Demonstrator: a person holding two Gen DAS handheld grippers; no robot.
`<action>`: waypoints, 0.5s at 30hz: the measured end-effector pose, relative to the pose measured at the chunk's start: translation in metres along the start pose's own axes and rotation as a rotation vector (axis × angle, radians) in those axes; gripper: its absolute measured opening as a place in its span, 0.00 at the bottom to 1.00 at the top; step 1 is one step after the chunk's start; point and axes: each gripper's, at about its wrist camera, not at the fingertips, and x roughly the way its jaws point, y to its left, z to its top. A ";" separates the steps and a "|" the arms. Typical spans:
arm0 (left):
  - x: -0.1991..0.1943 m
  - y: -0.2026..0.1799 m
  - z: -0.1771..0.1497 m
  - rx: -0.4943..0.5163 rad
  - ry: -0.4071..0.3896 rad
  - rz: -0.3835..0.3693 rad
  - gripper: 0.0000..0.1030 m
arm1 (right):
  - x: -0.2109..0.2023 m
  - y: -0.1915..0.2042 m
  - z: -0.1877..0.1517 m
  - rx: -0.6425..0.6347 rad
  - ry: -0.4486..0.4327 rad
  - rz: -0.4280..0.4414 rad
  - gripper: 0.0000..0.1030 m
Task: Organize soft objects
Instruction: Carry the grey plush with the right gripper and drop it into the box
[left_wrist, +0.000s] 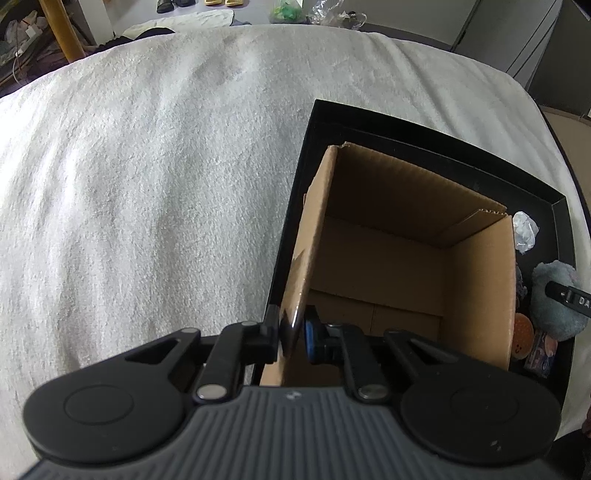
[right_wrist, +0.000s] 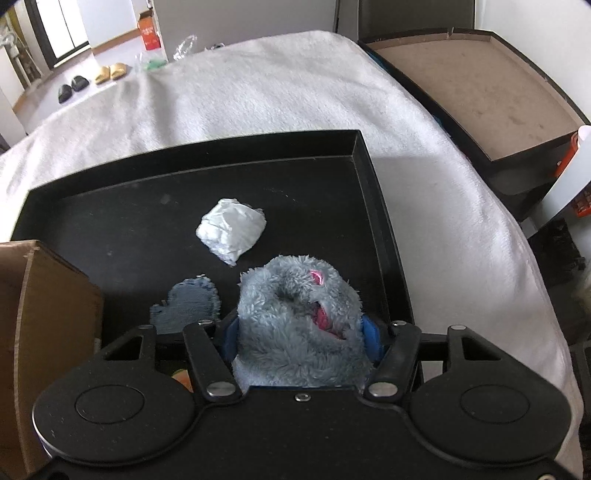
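While the left gripper pinches the brown cardboard box's wall, the right gripper squeezes the fluffy grey-blue plush toy: light, compressible, best gripped mid-body

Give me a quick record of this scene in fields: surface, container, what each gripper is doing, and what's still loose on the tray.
surface: white towel with a black tray on it
container: open cardboard box standing in the tray, looks empty
left gripper: shut on the box's near wall
right gripper: pads pressing both sides of the blue plush toy, which is still in the tray
loose on tray: crumpled white wad, blue denim patch
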 end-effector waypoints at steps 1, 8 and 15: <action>-0.001 0.000 0.000 0.000 -0.003 0.001 0.12 | -0.004 0.000 -0.001 0.000 -0.007 0.005 0.58; -0.008 -0.002 -0.001 0.006 -0.022 0.000 0.10 | -0.030 0.003 -0.003 -0.001 -0.038 0.060 0.58; -0.011 -0.004 -0.006 -0.007 -0.029 -0.012 0.10 | -0.061 0.011 -0.002 -0.025 -0.090 0.115 0.58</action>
